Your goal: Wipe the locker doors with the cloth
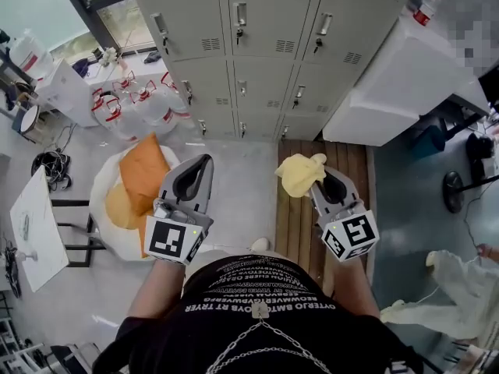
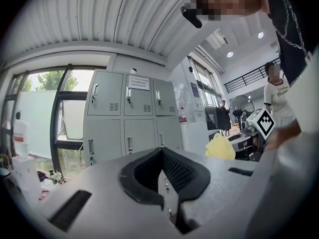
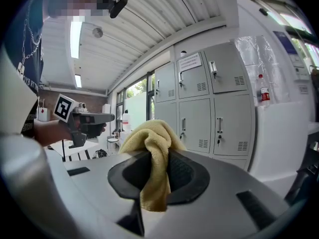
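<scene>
Grey lockers [image 1: 257, 49] with small handles stand in rows ahead of me, also in the left gripper view [image 2: 132, 118] and the right gripper view [image 3: 207, 103]. My right gripper [image 1: 321, 176] is shut on a yellow cloth [image 1: 302, 173], which bunches above the jaws and hangs down between them [image 3: 152, 158]. My left gripper [image 1: 204, 164] is shut with nothing in it; its dark pads [image 2: 177, 171] meet at the tip. Both grippers are held well short of the locker doors.
A white round stool with orange cushions [image 1: 139, 179] sits left of me. Several water jugs [image 1: 144, 104] stand by the window. A white counter [image 1: 405, 76] is at the right, a wooden platform [image 1: 304, 216] under the right gripper. People stand far off [image 2: 276, 91].
</scene>
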Action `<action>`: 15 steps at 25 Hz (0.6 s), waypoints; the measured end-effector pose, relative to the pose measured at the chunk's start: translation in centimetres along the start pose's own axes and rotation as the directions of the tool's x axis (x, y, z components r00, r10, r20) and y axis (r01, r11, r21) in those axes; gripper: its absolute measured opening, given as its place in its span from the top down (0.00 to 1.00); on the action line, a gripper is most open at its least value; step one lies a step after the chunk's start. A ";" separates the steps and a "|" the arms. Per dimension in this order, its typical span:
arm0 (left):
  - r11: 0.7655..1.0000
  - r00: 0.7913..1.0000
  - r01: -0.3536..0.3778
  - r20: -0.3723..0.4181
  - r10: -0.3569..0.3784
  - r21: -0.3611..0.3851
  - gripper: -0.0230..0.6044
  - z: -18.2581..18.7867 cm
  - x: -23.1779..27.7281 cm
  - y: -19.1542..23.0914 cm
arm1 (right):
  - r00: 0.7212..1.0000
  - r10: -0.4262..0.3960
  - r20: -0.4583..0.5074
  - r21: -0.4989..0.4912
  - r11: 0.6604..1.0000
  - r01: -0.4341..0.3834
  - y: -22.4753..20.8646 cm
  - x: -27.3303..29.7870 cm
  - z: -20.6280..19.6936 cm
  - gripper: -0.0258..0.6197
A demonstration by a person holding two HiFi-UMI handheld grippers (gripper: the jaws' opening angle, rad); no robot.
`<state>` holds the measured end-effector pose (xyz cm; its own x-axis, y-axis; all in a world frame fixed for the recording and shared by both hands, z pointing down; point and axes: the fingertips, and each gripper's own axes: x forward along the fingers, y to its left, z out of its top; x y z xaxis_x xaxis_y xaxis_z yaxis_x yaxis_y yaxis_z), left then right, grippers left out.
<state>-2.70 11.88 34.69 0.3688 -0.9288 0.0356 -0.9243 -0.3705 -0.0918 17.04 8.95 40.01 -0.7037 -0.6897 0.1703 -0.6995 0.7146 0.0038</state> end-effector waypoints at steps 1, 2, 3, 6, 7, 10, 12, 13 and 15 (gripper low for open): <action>1.000 1.000 0.004 -0.007 -0.004 0.007 0.96 0.0 0.2 -0.3 | 1.000 0.005 0.006 -0.001 1.000 -0.005 -0.2 0.0 0.1 0.86; 1.000 1.000 0.009 -0.019 -0.008 0.016 0.96 -0.2 0.5 -0.6 | 1.000 0.009 0.011 -0.001 1.000 -0.009 -0.5 -0.1 0.2 0.86; 1.000 0.999 0.013 -0.029 -0.012 0.023 0.96 -0.4 0.7 -0.9 | 1.000 0.010 0.014 0.001 1.000 -0.010 -0.8 -0.2 0.2 0.86; 0.999 0.999 0.020 -0.044 -0.018 0.036 0.96 -0.4 1.5 -1.7 | 1.000 0.003 0.021 0.011 1.000 -0.003 -1.7 -0.8 0.2 0.86; 0.999 0.999 0.021 -0.045 -0.019 0.038 0.96 -0.2 1.7 -1.9 | 1.000 0.000 0.023 0.014 1.000 -0.001 -1.9 -1.0 0.2 0.86; 0.998 0.999 0.028 -0.045 -0.026 0.054 0.96 0.4 2.1 -2.3 | 1.000 -0.003 0.028 0.019 1.000 0.002 -2.2 -1.0 0.3 0.86; 0.998 0.998 0.028 -0.049 -0.025 0.063 0.96 0.3 2.3 -2.3 | 1.000 -0.005 0.028 0.018 1.000 0.004 -2.3 -0.9 0.2 0.86; 0.998 0.998 0.029 -0.052 -0.026 0.061 0.96 0.0 2.4 -2.2 | 1.000 -0.007 0.026 0.019 1.000 0.006 -2.4 -0.8 0.0 0.86; 0.998 0.997 0.032 -0.065 -0.029 0.046 0.96 -0.7 2.6 -2.0 | 1.000 -0.012 0.021 0.023 1.000 0.012 -2.7 -0.5 -0.3 0.86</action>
<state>0.08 10.19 35.70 0.3878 -0.9159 0.1033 -0.9067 -0.3992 -0.1361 19.30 7.43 40.16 -0.6976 -0.7008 0.1493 -0.7105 0.7035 -0.0171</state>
